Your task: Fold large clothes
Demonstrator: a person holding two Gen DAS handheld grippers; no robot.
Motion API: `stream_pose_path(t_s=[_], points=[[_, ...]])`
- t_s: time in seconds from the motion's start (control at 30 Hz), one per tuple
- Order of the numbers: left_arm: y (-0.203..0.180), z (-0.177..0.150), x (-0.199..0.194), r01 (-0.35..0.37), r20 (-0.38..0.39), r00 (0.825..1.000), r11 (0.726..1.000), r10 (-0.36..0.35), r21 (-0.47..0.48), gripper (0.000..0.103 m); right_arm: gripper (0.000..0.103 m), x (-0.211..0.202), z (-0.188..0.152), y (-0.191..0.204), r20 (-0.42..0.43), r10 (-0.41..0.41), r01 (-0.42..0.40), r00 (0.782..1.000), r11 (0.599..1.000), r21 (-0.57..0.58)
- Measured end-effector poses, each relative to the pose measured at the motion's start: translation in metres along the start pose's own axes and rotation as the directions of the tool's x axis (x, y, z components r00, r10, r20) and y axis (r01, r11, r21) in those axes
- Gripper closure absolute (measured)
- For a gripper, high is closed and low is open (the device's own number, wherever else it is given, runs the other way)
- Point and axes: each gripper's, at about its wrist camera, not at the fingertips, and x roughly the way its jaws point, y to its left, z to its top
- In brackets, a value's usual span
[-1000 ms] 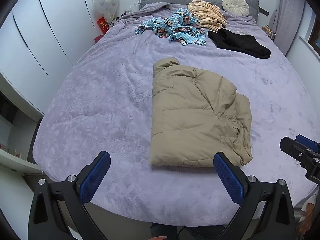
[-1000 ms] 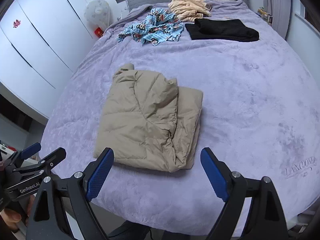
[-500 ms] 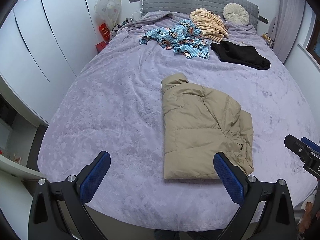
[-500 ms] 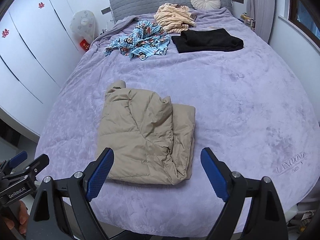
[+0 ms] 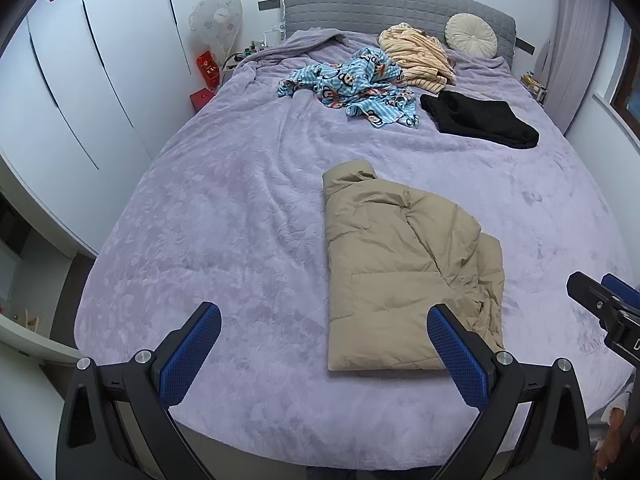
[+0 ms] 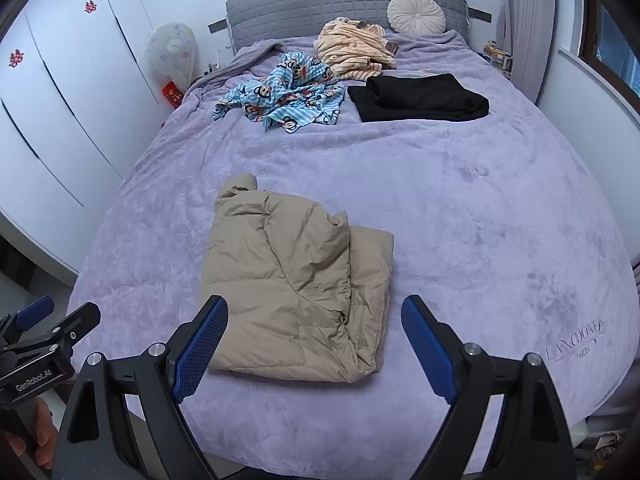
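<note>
A tan puffer jacket (image 5: 404, 268) (image 6: 296, 280) lies folded into a thick rectangle near the front edge of the lilac bed (image 5: 224, 216) (image 6: 480, 216). My left gripper (image 5: 322, 332) hovers open above the bed's near edge, to the left of the jacket, with nothing between its blue pads. Over the jacket's near end my right gripper (image 6: 314, 324) is held open and empty too. Each gripper shows at the side of the other's view: the right one (image 5: 604, 304), the left one (image 6: 44, 328).
Toward the headboard lie a blue cartoon-print garment (image 5: 356, 84) (image 6: 284, 92), a striped peach garment (image 5: 416, 56) (image 6: 356, 50), a folded black garment (image 5: 480, 122) (image 6: 420, 98) and a round cushion (image 5: 471, 34) (image 6: 416, 13). White wardrobes (image 5: 80, 80) run along the left; a covered fan (image 5: 216, 20) stands in the corner.
Both grippers have risen and drawn back from the bed, so the jacket looks smaller and farther off. The jacket itself has not moved. Both grippers stay open.
</note>
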Motion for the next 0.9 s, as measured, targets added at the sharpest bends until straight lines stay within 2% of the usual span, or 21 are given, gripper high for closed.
stream_pose_path(t_s=[0.9], points=[[-0.0021,0.0027,0.0008,0.001,-0.002,1.000,1.000,-0.001,0.005,0.000,0.013,0.0007,0.0006,-0.0020,-0.015,-0.001,0.001,1.000,1.000,0.004]])
